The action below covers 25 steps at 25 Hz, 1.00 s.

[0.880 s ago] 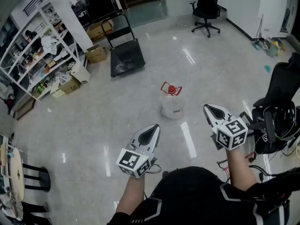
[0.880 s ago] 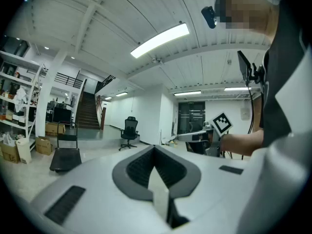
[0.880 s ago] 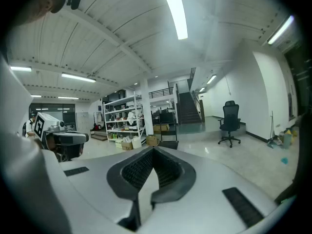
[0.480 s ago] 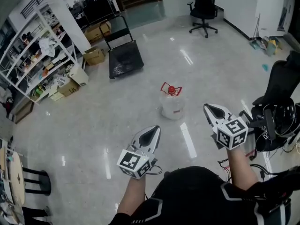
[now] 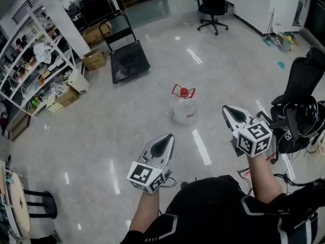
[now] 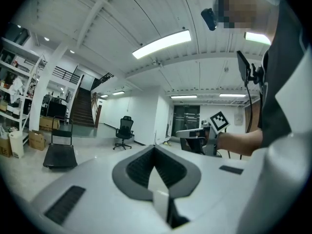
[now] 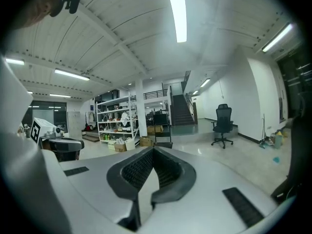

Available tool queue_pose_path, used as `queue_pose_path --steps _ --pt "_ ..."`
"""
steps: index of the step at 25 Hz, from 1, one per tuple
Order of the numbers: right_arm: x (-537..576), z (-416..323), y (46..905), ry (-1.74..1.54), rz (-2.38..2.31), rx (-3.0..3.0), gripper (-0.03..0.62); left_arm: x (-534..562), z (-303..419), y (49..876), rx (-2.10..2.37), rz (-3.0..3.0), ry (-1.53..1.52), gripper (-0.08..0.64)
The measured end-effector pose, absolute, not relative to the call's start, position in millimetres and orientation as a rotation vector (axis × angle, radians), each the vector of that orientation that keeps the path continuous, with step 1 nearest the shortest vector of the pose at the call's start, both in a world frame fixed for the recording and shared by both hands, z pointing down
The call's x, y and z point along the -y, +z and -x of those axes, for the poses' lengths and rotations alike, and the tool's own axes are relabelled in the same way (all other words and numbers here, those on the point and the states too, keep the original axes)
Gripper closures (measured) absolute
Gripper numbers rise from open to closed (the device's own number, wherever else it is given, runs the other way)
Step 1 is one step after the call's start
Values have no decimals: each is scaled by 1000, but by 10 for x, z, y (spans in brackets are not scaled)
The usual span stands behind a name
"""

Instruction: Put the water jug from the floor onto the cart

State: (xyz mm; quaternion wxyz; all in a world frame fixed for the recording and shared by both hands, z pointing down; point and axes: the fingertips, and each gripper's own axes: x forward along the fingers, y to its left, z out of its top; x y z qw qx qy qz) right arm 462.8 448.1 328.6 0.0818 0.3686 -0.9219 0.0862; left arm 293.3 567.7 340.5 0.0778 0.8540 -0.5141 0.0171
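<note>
The water jug (image 5: 184, 111), clear with a red handle and cap, stands on the floor ahead of me. Beyond it to the left is the black platform cart (image 5: 130, 61) with its upright handle, also seen as the cart (image 6: 59, 154) at the left of the left gripper view and the cart (image 7: 163, 139) straight ahead in the right gripper view. My left gripper (image 5: 166, 138) is held low and short of the jug, shut and empty. My right gripper (image 5: 229, 111) is to the jug's right, shut with nothing in it. The jug shows in neither gripper view.
White shelves (image 5: 35, 60) with boxes line the left side, and cardboard boxes (image 5: 94, 60) lie near the cart. One office chair (image 5: 212, 5) stands far back. A black chair with cables (image 5: 299, 111) is close on my right. Stairs (image 7: 184, 110) rise behind the cart.
The jug and cart sit slightly higher and further left in the head view as the camera shifted. Both grippers stay shut, almost where they were.
</note>
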Motion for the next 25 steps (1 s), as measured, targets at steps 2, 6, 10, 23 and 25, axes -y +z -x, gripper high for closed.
queue_pose_path --steps 2,6,10,23,25 --pt "-4507 -4550 3300 249 -1113 2752 591 -5703 -2837 3449 1532 -2556 37 569" --pt "-4550 -4329 3318 251 -1114 2754 591 -5685 -2591 3493 1524 -2543 16 569" --pt "-4402 -4181 3407 264 -1089 2732 591 -5531 -2491 3472 1506 -2540 2 569" --pt "-2089 -3891 4226 467 -1093 2690 542 -3495 -2193 3770 1515 -2495 156 569" --pt "-1657 -3872 4303 497 -1087 2682 526 -3081 -2145 3801 1517 -2483 175 569"
